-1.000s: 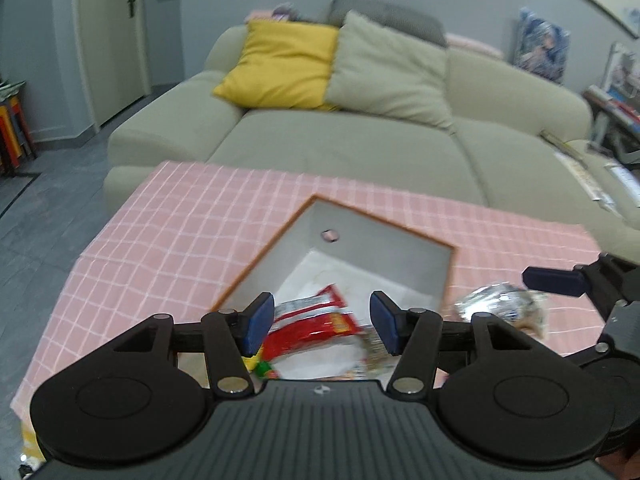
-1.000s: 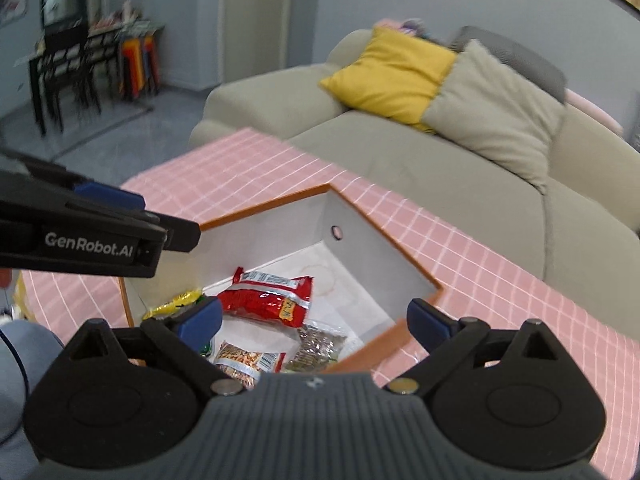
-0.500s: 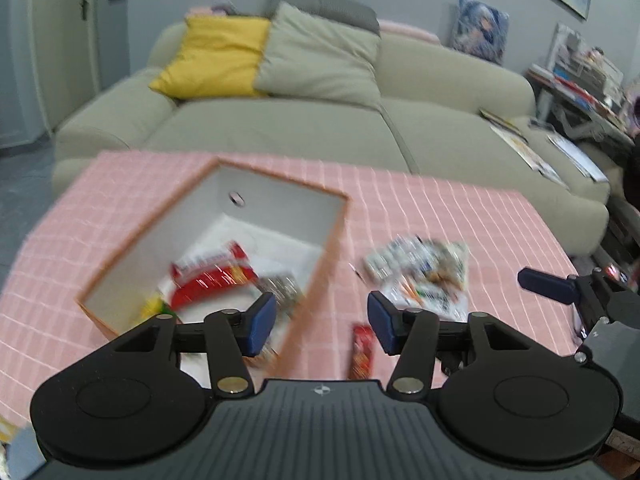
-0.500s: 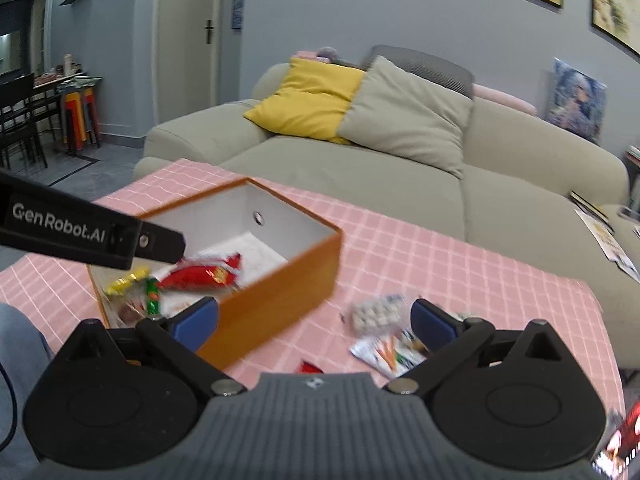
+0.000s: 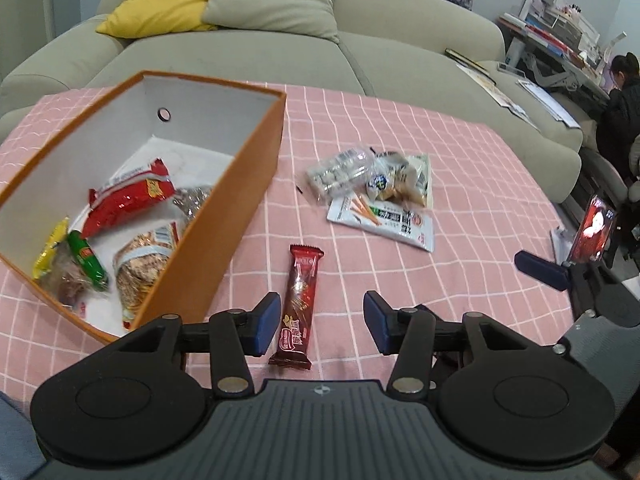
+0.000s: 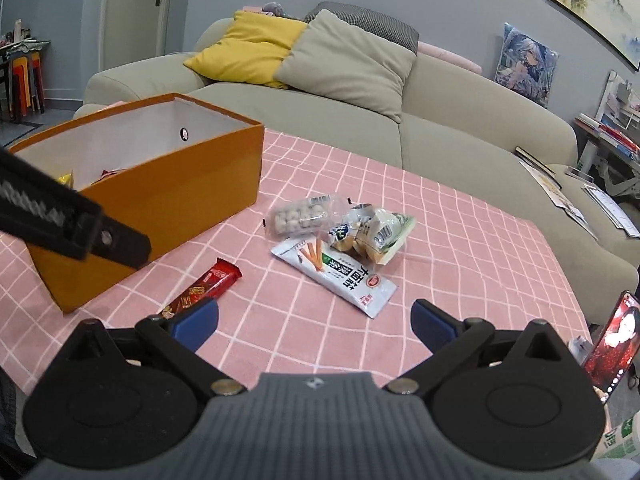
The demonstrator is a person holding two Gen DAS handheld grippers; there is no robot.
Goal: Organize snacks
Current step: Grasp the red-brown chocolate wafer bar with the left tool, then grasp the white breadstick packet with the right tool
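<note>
Evidently the pick-up step: the left gripper (image 5: pixel 316 322), jaws just narrowing yet clear of the red wafer bar (image 5: pixel 298 306) at lower centre, must clamp it for the orange box (image 5: pixel 224 232) at left, while the right gripper (image 6: pixel 314 320) gapes unladen.

I'm working in a home living room. A beige sofa (image 6: pixel 440 120) with a yellow cushion (image 6: pixel 248 48) fills the upper middle of the frame, framed pictures (image 6: pixel 592 4) hang on the grey wall at upper right, and a door (image 6: pixel 132 20) stands at upper left. A pink checked tablecloth (image 6: pixel 460 260) covers the table in the foreground.
</note>
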